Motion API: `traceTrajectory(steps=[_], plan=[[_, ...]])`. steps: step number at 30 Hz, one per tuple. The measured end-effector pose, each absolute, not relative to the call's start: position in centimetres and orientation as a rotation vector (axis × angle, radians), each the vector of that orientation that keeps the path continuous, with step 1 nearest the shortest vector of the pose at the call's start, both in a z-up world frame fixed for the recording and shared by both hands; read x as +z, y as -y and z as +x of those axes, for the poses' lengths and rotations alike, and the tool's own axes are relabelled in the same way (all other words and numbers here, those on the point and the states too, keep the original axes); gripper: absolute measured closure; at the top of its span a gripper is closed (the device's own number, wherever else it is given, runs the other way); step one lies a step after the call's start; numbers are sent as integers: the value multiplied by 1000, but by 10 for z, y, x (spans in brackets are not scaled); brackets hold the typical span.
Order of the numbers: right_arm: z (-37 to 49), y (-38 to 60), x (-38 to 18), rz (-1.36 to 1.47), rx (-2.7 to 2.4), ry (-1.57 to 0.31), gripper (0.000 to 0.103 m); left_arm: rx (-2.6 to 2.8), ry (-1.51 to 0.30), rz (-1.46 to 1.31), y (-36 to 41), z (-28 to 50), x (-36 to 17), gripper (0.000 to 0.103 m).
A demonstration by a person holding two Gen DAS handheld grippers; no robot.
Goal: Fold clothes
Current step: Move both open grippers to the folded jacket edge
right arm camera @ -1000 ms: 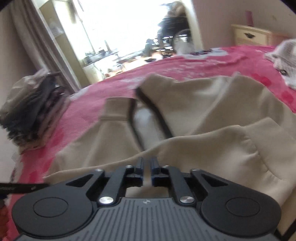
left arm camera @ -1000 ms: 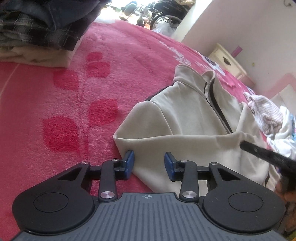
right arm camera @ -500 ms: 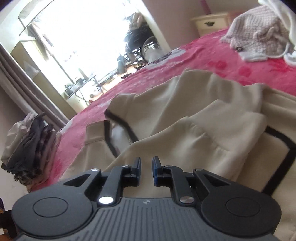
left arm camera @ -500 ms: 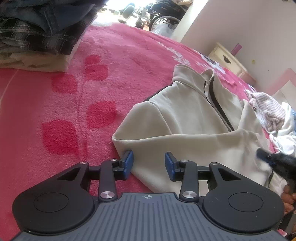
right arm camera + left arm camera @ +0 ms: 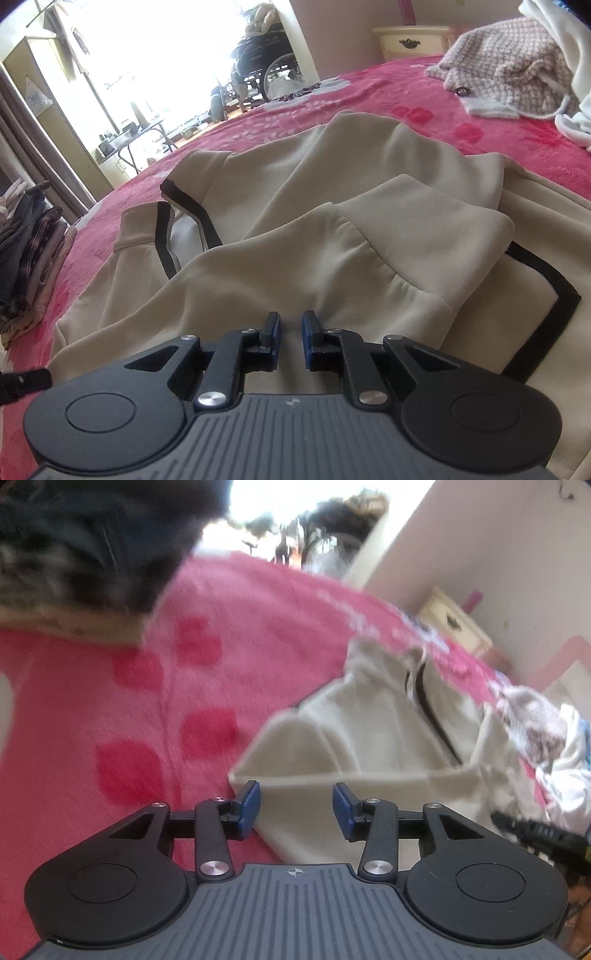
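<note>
Now left gripper (image 5: 294, 805) just widening over beige jacket (image 5: 332, 236) corner, right gripper (image 5: 290, 334) narrowly parted, gripping nothing.

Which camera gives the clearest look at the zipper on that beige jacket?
The right wrist view: the zipper is sharp, its teeth visible between black trim. The left wrist view is blurred, showing only a dark streak on the beige jacket.

jacket (image 5: 332, 229): lies flat on the bed (image 5: 424, 96)
stack of folded clothes (image 5: 26, 240): left of jacket
loose clothes (image 5: 509, 85): far right
</note>
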State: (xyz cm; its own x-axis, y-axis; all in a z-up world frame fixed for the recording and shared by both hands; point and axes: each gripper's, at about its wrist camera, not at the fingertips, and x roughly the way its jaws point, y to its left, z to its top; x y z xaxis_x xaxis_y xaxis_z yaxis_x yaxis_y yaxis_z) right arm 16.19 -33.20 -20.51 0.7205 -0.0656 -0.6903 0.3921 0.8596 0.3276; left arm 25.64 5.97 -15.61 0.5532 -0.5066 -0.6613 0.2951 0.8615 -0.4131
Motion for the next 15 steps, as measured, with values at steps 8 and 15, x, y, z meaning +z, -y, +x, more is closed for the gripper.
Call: traceTrajectory(steps=[8, 15], plan=[[183, 341, -159, 370, -122, -716, 86, -518, -773, -330, -46, 284, -128, 45], [275, 361, -134, 480, 34, -740, 84, -593, -909, -249, 18, 392, -136, 36]])
